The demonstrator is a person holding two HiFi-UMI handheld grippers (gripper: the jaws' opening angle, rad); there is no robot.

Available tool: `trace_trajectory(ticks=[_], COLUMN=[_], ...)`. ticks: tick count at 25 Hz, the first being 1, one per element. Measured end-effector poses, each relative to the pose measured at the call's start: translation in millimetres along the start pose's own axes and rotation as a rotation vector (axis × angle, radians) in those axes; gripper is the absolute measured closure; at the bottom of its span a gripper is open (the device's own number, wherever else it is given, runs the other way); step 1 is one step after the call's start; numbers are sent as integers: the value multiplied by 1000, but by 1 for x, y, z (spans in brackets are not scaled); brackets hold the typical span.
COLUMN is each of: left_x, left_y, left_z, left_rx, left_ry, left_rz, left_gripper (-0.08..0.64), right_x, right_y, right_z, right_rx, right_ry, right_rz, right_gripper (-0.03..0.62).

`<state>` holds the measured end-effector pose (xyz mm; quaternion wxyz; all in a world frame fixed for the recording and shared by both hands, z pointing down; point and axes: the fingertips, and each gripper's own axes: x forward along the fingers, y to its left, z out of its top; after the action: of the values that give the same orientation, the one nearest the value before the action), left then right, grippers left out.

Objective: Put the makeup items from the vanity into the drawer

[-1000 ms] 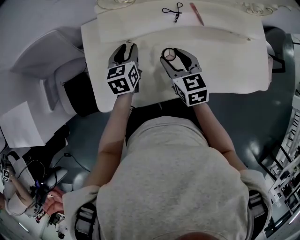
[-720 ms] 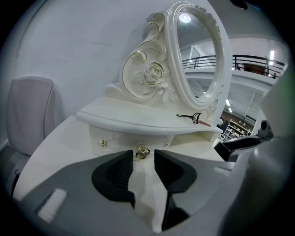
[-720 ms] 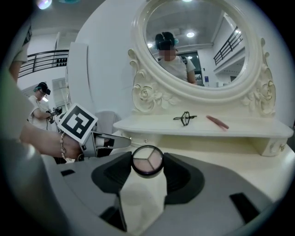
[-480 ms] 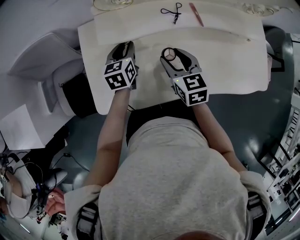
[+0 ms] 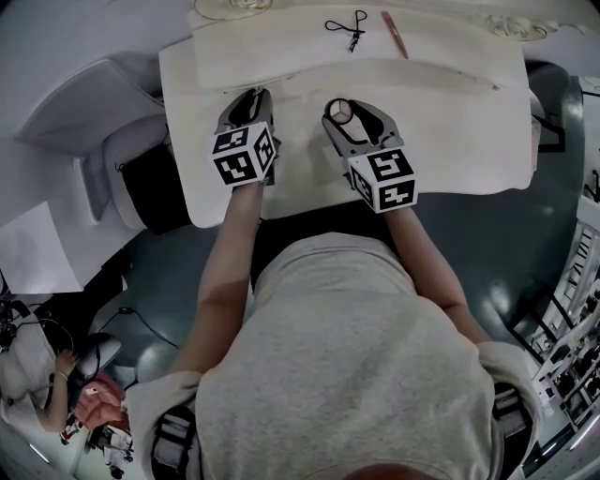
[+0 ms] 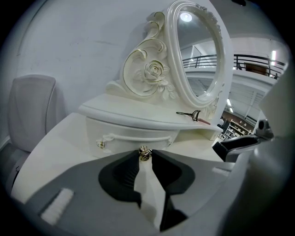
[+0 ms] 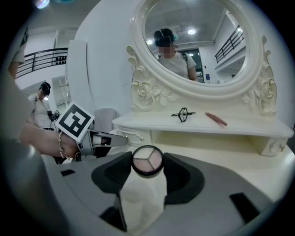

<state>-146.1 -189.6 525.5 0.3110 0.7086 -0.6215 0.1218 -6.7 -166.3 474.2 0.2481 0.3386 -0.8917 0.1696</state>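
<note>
On the white vanity point(image 5: 469, 112), my left gripper point(image 6: 145, 155) is at the closed drawer front point(image 6: 133, 131). Its jaws are closing, and a small gold knob point(image 6: 144, 153) is pinched between the tips. In the head view the left gripper point(image 5: 251, 94) points at the raised shelf's left end. My right gripper point(image 7: 147, 162) is shut on a round eyeshadow compact point(image 7: 147, 160) and holds it above the tabletop; the compact point(image 5: 342, 112) also shows from above. A black eyelash curler point(image 5: 349, 25) and a pink stick point(image 5: 394, 33) lie on the shelf.
An oval mirror point(image 7: 198, 41) in a carved white frame stands behind the shelf and reflects a person. A white chair point(image 5: 103, 112) sits left of the vanity. Another person's hand point(image 5: 89, 408) is on the floor side at lower left.
The left gripper has shifted slightly at the drawer front and its jaws have narrowed. The right gripper stays in place with the compact.
</note>
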Motion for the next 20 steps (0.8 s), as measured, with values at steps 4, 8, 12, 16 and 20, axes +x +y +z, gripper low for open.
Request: trace_trajectory(ticks=[4, 8, 12, 16, 20], left_x=[-7, -14, -22, -27, -30], left_y=[-4, -7, -11, -14, -15], left_z=[-8, -16, -24, -30, -32], left_rx=[-8, -13, -12, -9, -11], left_ry=[4, 12, 16, 21, 16], left_rz=[-1, -10, -12, -16, -23], left_gripper=[465, 465, 465, 465, 465], right_x=[0, -1, -2, -2, 0], right_y=[0, 3, 8, 13, 21], right_z=[0, 2, 2, 5, 10], right_rx=[-7, -15, -23, -38, -55], right_ry=[-2, -9, -13, -13, -18], right_rz=[5, 12, 20, 30, 49], right_gripper=[368, 368, 368, 368, 368])
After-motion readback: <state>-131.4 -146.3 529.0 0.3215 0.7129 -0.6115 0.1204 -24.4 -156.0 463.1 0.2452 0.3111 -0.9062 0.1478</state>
